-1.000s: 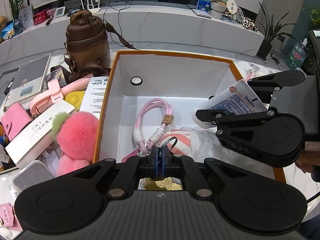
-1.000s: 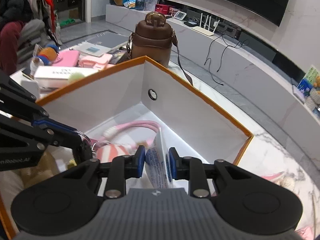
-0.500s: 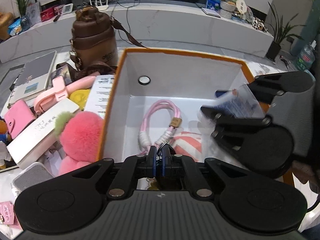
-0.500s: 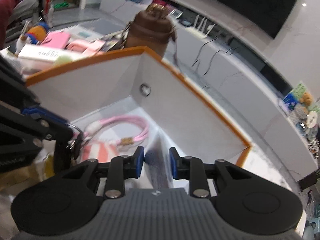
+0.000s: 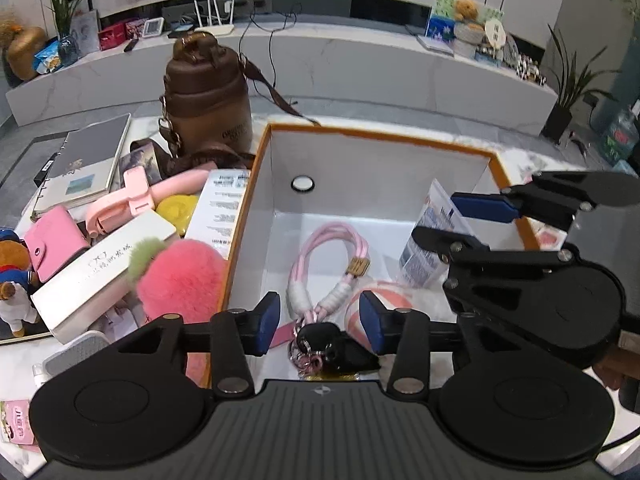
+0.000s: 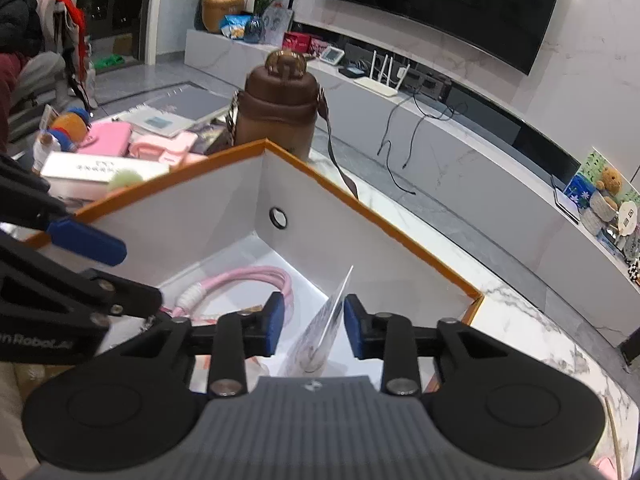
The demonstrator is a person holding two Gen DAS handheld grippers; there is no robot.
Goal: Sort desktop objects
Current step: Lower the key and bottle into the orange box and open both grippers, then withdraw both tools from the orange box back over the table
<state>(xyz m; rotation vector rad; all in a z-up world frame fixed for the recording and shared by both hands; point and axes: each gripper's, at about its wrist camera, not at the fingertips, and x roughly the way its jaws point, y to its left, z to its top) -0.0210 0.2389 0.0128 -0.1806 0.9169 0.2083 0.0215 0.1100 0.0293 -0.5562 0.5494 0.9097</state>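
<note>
left gripper (image 5: pixel 319 322): jaws opening over the near end of the box (image 5: pixel 380 136), nothing pinched. The black key fob (image 5: pixel 332 344) on its pink strap (image 5: pixel 328 264) sits between the pads, loose on the box floor.

right gripper (image 6: pixel 313 327): jaws opening too. The white tube (image 6: pixel 320 340) stands tipped between the pads near the box's right wall, leaning toward the right pad; can't tell if it touches.

what could go wrong #1: my guess is the tube tips against a pad and gets dragged back out when the right gripper lifts.

what could go wrong #2: the strap's ring could snag a left pad and come up with it.

what could go wrong #3: both grippers are crowded into the same end of the box, so they could knock each other pulling out.

where the stuff is: fob, strap and tube all inside the box. Brown bottle (image 5: pixel 208 96), pink pompom (image 5: pixel 180 276), pink wallet (image 5: pixel 52 236) and long white carton (image 5: pixel 104 268) are outside, along its left edge.

readable writing: part of "Robot.AI" on the left gripper's side, from the right camera. Tube and bottle print is too blurry to read.
</note>
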